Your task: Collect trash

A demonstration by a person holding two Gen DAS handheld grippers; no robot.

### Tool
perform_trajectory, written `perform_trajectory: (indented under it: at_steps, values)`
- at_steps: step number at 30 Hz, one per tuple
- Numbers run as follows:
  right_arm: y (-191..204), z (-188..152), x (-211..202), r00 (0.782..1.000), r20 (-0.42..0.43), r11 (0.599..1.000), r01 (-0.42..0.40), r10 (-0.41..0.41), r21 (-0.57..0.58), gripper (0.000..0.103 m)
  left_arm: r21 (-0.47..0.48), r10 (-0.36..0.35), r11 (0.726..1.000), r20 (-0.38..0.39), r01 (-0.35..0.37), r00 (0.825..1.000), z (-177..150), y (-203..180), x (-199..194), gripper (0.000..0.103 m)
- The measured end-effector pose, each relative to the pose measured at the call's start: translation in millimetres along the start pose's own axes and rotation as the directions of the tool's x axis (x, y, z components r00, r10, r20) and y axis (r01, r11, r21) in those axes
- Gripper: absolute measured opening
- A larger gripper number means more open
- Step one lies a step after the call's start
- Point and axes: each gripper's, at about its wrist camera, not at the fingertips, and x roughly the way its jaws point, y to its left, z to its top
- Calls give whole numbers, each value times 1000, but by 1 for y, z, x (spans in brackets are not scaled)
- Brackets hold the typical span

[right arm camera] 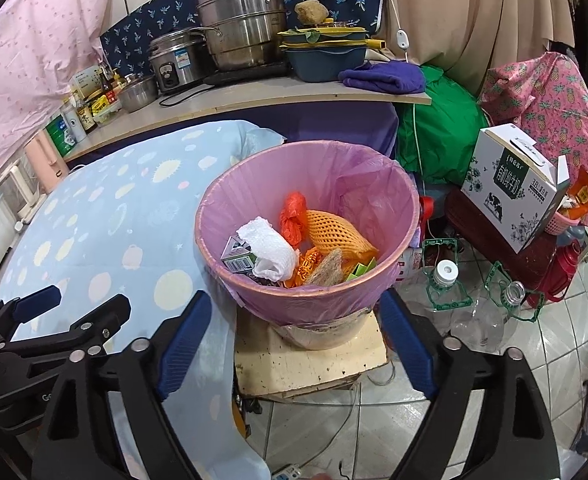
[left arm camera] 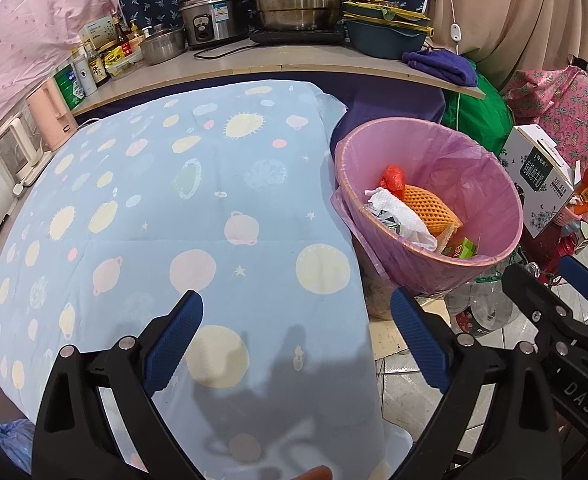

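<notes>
A bin with a pink liner (right arm camera: 214, 216) stands beside the table and holds trash: a white paper towel (right arm camera: 270, 248), an orange foam net (right arm camera: 334, 232), a red plastic bag (right arm camera: 294, 216) and a small carton (right arm camera: 236, 258). My right gripper (right arm camera: 294, 298) hangs open just before the bin's near wall, with nothing between its fingers. My left gripper (left arm camera: 294, 300) is open and empty above the table's blue patterned cloth (left arm camera: 174, 200), left of the bin (left arm camera: 426, 264). Each gripper shows in the other's view: the right gripper (left arm camera: 546, 276) and the left gripper (right arm camera: 82, 300).
The bin rests on a cream board (right arm camera: 310, 364) over a tiled floor. Empty plastic bottles (right arm camera: 446, 292) lie right of it, below a milk box (right arm camera: 510, 188). Behind the table, a counter (left arm camera: 254, 60) carries steel pots, a rice cooker, bottles and a purple cloth.
</notes>
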Motion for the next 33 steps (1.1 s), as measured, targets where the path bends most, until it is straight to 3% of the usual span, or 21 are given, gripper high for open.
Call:
perform_trajectory:
  at_steps: [5, 7, 33]
  values:
    - [-1, -1, 1, 1000, 3, 1000, 6, -6, -5, 86, 0, 12, 1000, -2, -12, 1000, -2, -1, 1, 91]
    - [-1, -2, 0, 1000, 7, 1000, 4, -4, 2, 98, -6, 19, 1000, -4, -19, 1000, -2, 1, 1, 91]
    - [-5, -5, 6, 999, -5, 999, 40, -40, -15, 97, 3, 37, 999, 5, -37, 999, -3, -1, 2, 92]
